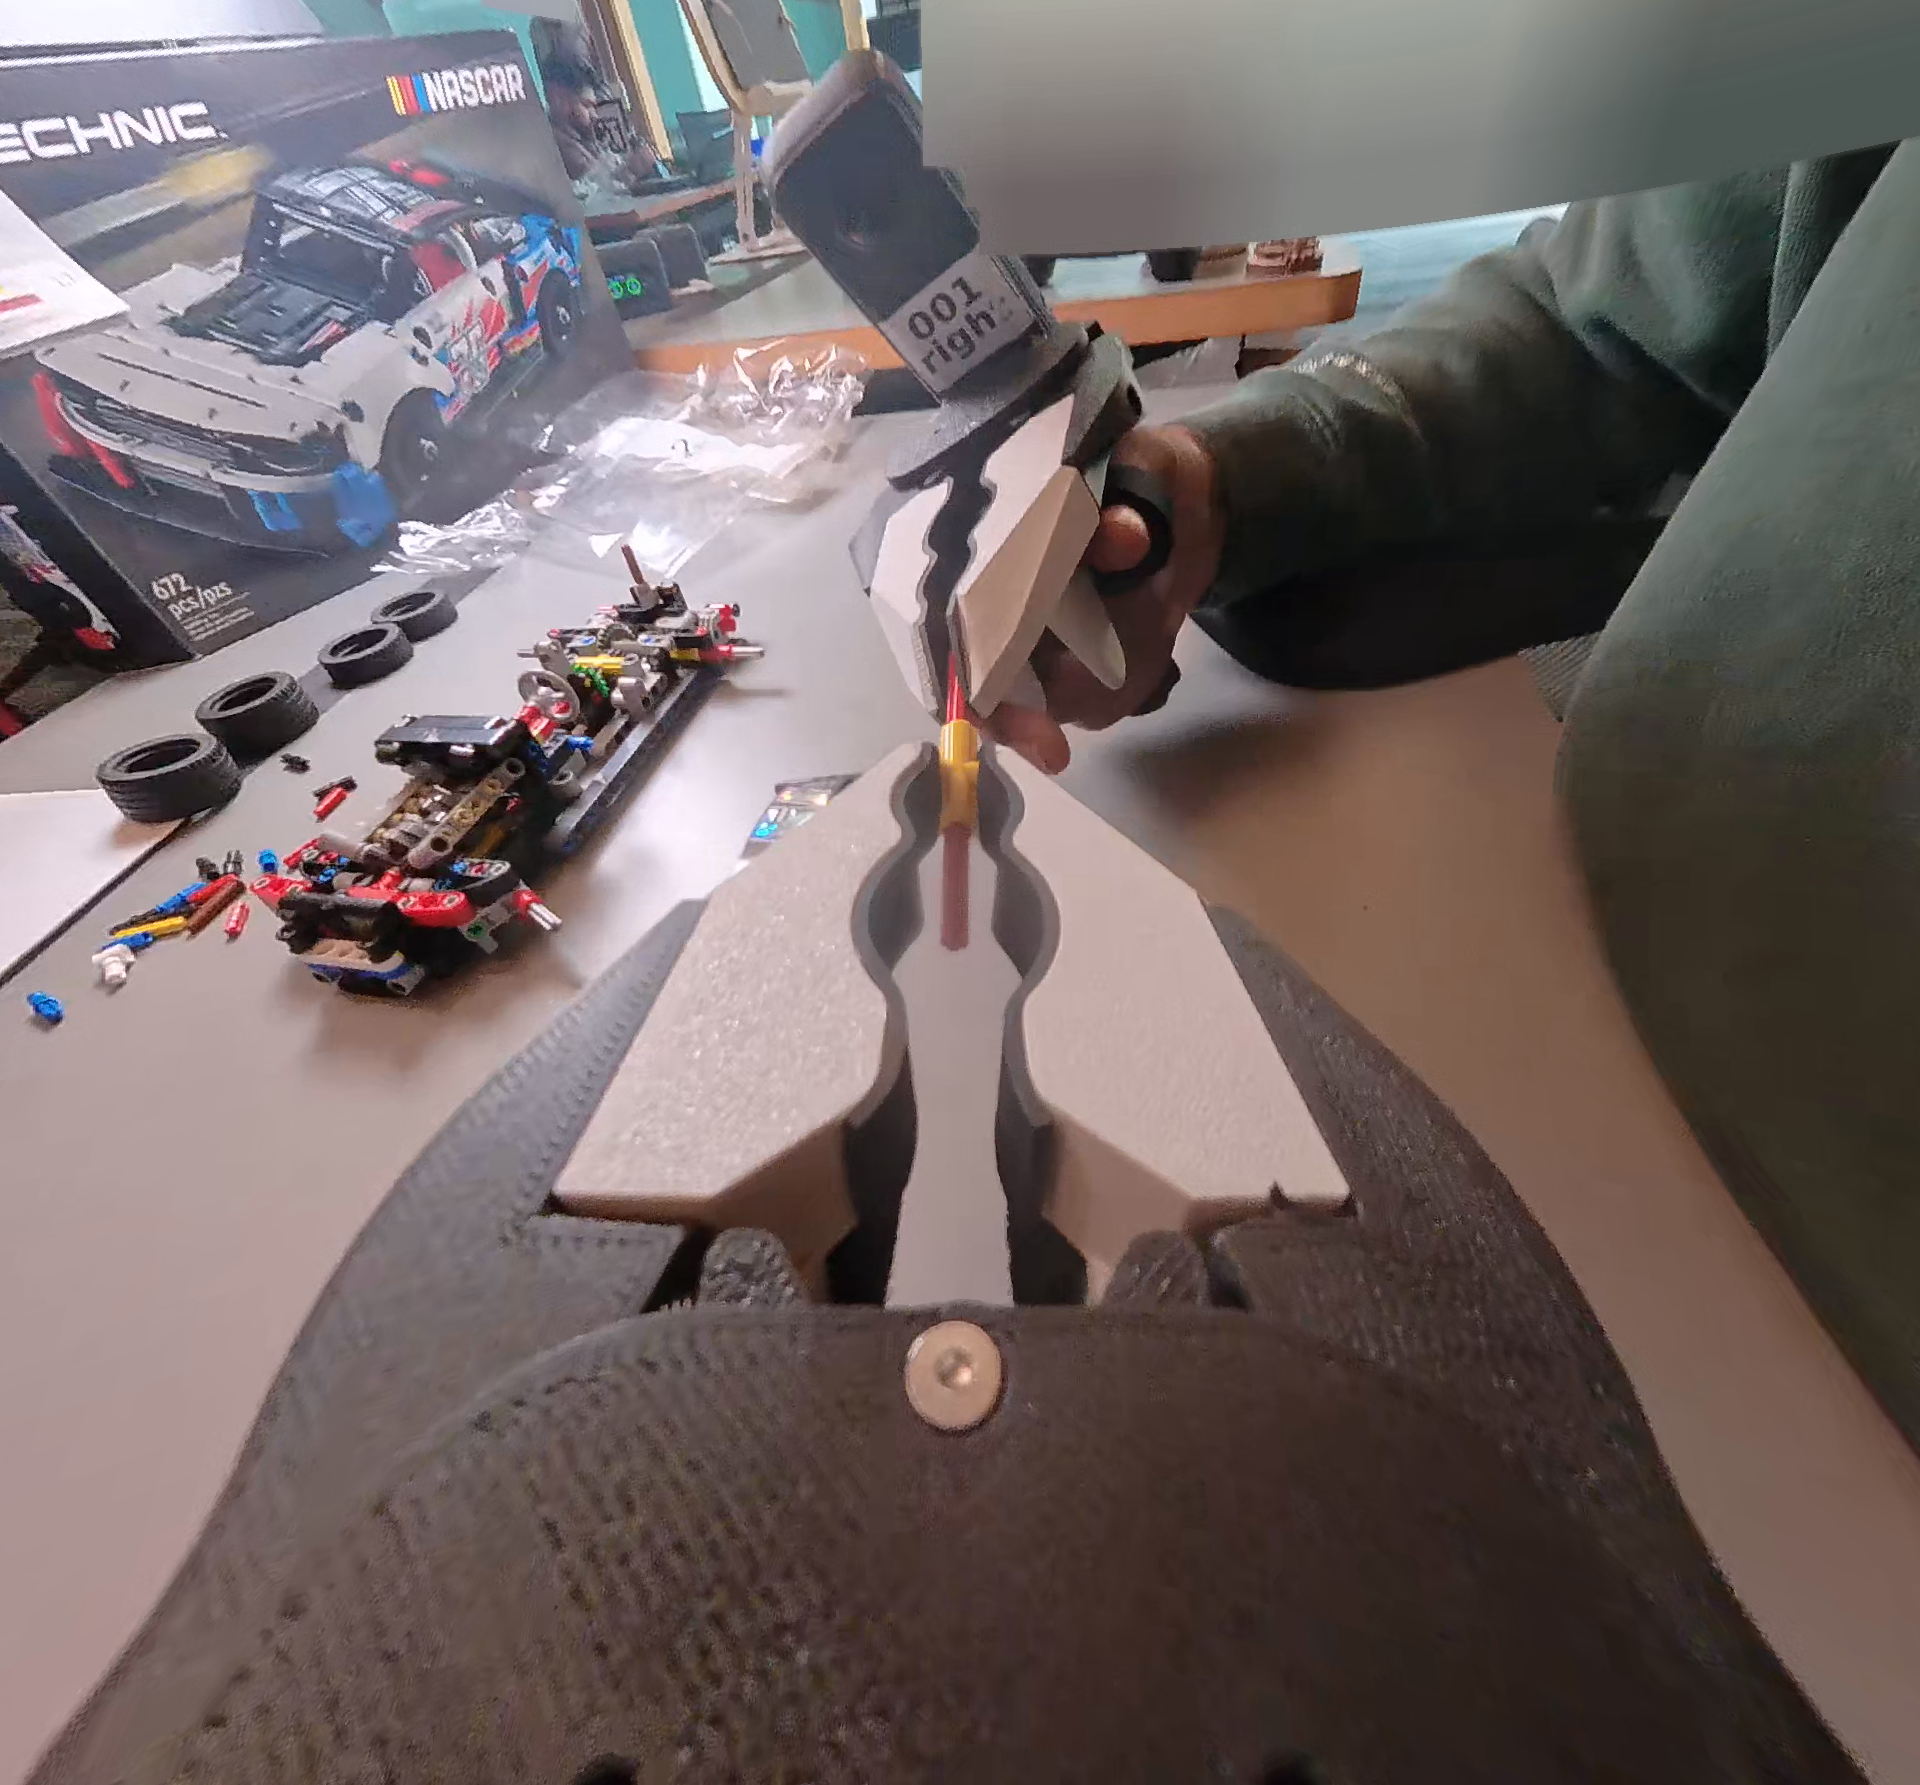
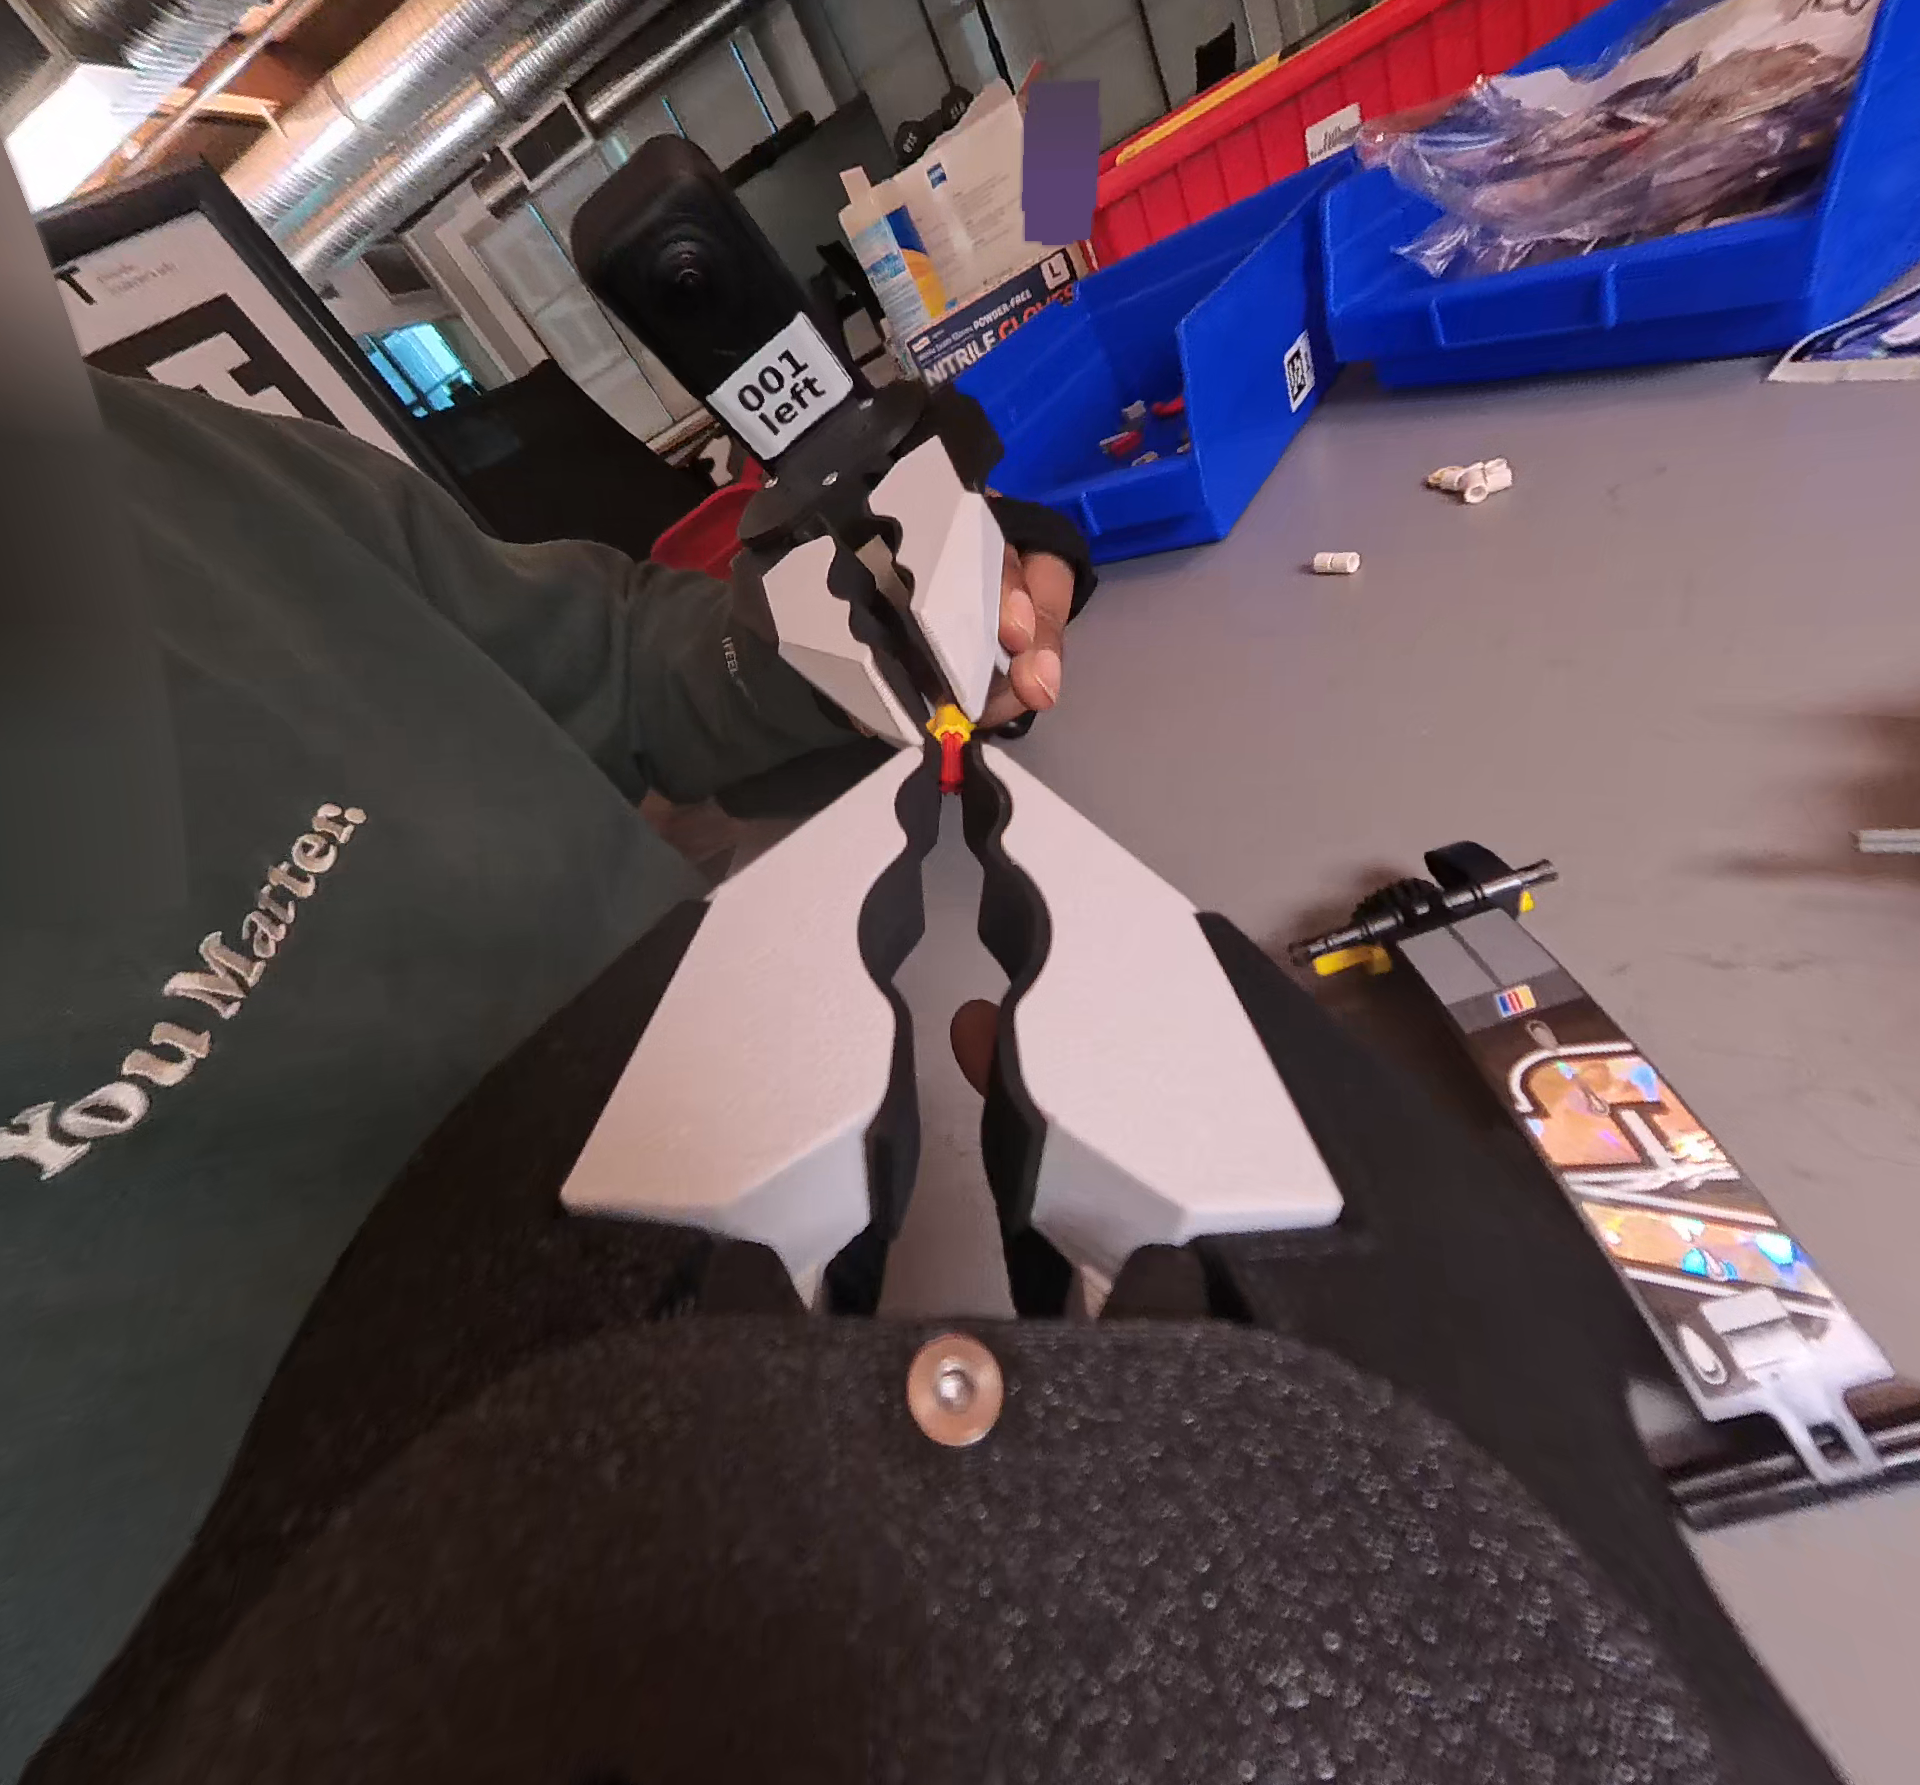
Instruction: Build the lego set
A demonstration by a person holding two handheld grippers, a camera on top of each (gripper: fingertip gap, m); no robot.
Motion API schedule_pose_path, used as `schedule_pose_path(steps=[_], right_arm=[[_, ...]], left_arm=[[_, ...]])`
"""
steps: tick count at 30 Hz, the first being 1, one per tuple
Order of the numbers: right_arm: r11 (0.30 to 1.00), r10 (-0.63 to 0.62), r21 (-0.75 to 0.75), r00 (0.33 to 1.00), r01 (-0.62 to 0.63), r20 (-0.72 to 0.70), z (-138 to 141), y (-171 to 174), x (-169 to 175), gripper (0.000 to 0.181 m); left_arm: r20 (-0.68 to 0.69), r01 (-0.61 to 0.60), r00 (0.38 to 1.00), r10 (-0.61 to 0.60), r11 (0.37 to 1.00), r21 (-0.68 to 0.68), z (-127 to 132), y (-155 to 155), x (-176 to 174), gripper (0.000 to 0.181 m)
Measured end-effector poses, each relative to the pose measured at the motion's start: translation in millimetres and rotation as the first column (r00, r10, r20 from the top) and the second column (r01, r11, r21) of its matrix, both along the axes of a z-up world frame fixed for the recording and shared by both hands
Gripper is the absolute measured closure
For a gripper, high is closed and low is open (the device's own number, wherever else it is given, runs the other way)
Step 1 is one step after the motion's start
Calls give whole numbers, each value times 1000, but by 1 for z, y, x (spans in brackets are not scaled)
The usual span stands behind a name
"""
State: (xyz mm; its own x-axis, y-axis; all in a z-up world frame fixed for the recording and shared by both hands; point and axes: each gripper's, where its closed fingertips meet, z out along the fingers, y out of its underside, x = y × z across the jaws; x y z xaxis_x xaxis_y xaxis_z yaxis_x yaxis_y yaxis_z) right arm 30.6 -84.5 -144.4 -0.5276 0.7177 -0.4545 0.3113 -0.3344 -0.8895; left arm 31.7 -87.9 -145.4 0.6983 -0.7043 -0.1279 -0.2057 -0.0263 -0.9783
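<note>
At frame centre a yellow connector (image 1: 956, 771) is pinched by the left gripper (image 1: 957, 767); the red axle (image 1: 953, 878) through it is clamped by the right gripper (image 2: 948, 767). Bare grey table (image 1: 1299, 925) is seen lower right. The half-built chassis (image 1: 520, 779) and tyres (image 1: 255, 709) are crowded mid-left.

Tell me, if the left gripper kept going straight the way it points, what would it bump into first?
Most likely the right gripper. The two meet tip to tip; the left gripper pinches a yellow connector on the red axle that the right one grips, so nothing else lies between them.
</note>
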Motion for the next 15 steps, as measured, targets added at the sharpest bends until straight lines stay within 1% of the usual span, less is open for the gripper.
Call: schedule_pose_path(steps=[3, 6, 8, 10, 11, 13, 15], right_arm=[[999, 19, -35, 999, -18, 27, -5, -3, 2, 181], [1000, 12, 22, 999, -13, 51, -13, -2, 0, 180], [997, 29, 64, 997, -33, 65, -17, -2, 2, 180], [986, 31, 162, 998, -38, 49, -21, -1, 3, 180], [974, 29, 222, 999, -35, 32, -22, 0, 3, 177], [931, 28, 363, 1000, -25, -1, -27, 5, 6, 166], [870, 21, 493, 1000, -12, -13, -37, 9, 8, 161]], left_arm=[[-2, 19, 1000, -19, 1000, -24, -5, -2, 2, 177], [-16, 24, 1000, -26, 997, -69, -14, 0, 2, 177], [-49, 22, 998, -26, 998, -67, -18, 1, 4, 177], [-95, 20, 995, -25, 998, -55, -20, 4, 6, 176], [-114, 16, 993, -23, 998, -56, -22, 5, 5, 176], [-147, 2, 989, -13, 997, -77, -28, 6, 1, 176], [-192, -12, 981, -10, 993, -115, -41, 6, -6, 176]])
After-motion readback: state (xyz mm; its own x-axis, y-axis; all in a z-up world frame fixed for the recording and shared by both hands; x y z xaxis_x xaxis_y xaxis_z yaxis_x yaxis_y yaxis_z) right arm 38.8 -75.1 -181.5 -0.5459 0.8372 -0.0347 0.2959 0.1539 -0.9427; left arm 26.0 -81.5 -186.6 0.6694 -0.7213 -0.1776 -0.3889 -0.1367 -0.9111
